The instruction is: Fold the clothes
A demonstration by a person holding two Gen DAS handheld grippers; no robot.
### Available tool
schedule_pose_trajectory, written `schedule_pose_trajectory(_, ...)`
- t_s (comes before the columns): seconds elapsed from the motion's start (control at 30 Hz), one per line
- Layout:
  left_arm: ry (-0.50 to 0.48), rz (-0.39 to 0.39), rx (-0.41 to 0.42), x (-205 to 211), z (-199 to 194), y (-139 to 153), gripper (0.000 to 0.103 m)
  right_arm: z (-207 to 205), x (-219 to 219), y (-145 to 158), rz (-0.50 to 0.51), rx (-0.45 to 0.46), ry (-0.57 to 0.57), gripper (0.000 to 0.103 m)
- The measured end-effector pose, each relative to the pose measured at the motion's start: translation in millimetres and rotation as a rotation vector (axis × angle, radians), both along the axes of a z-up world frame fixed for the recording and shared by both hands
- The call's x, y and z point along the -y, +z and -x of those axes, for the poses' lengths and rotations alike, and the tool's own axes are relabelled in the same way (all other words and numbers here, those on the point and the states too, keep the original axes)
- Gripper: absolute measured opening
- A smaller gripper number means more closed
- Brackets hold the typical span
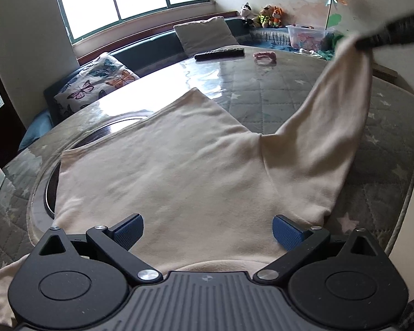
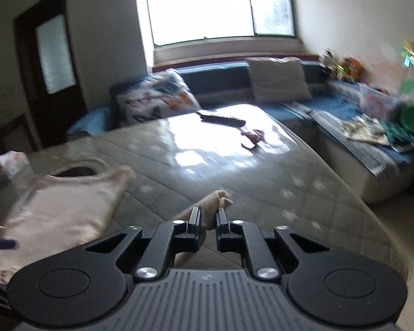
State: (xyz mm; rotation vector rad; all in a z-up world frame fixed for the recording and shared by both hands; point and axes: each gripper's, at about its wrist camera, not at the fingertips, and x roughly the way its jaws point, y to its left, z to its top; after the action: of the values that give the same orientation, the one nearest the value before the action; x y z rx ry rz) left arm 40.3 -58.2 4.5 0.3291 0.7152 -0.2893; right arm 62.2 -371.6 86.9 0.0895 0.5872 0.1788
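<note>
While the right gripper [image 2: 209,218] pinched the cream shirt's sleeve [image 1: 331,127] above the table's [image 1: 276,88] right edge, the left gripper [image 1: 207,230] hovered open over the shirt's [image 1: 179,165] near hem.

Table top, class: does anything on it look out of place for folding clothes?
Yes. A black remote and a small pink item lie at the far edge of the table, beyond the cream garment.

Left gripper [image 1: 207,231]: matte black linkage arms, silver pivot screws, blue textured pads [image 1: 128,231], ribbed grey base plate bottom centre. Right gripper [image 2: 208,218]: same build, dark pads.
</note>
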Motion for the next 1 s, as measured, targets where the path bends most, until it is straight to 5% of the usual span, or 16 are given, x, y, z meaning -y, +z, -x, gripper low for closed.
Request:
schedule_pose_trajectory(0.3, 0.115, 0.039, 0.066, -51, 19, 20, 0.101, 2, -92, 61, -0.022, 0.106, 0.327, 0.009)
schedule_pose_trajectory(0.53, 0.273, 0.061, 0.091, -107, 34, 26, 0.101, -8, -187, 59, 0.022, 0.092, 0.558, 0.009)
schedule_pose_trajectory(0.73, 0.350, 0.074, 0.095, -134, 41, 28, 0.101, -11, -234, 41, -0.003, 0.032, 0.654, 0.019)
schedule_pose_trajectory(1.0, 0.328, 0.091, 0.103, -127, 41, 32, 0.100, -16, -215, 28, 0.099, -0.012, 0.627, 0.019)
